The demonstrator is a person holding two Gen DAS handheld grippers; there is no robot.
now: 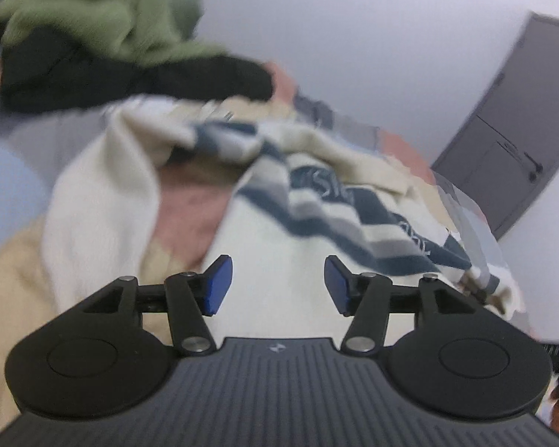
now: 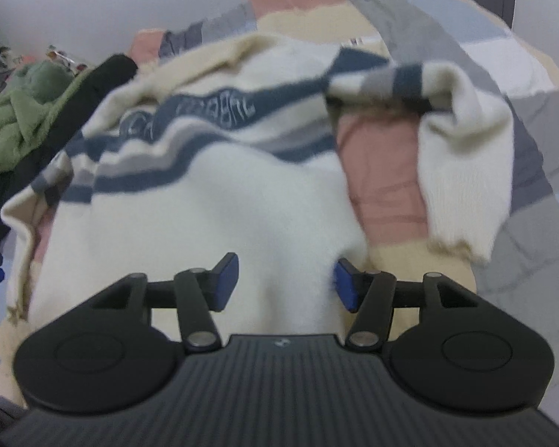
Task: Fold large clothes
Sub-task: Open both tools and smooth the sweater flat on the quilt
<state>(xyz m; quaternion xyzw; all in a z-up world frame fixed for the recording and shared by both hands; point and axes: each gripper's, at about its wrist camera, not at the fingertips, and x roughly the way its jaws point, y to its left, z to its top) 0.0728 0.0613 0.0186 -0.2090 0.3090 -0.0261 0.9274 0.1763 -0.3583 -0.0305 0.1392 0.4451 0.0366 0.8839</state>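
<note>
Both tools are released: the left tool (image 1: pixel 278 285) and the right tool (image 2: pixel 286 285) have their jaws spread with nothing between them, each poised low over the white body of the sweater (image 2: pixel 212 201). The sweater lies crumpled on the bed (image 2: pixel 387 171), its striped chest bunched and a sleeve (image 2: pixel 462 164) curled over. Folding looks barely begun; through the blur, no clean fold shows. A green garment (image 1: pixel 104 11) and a black one (image 1: pixel 138 82) wait beyond.
</note>
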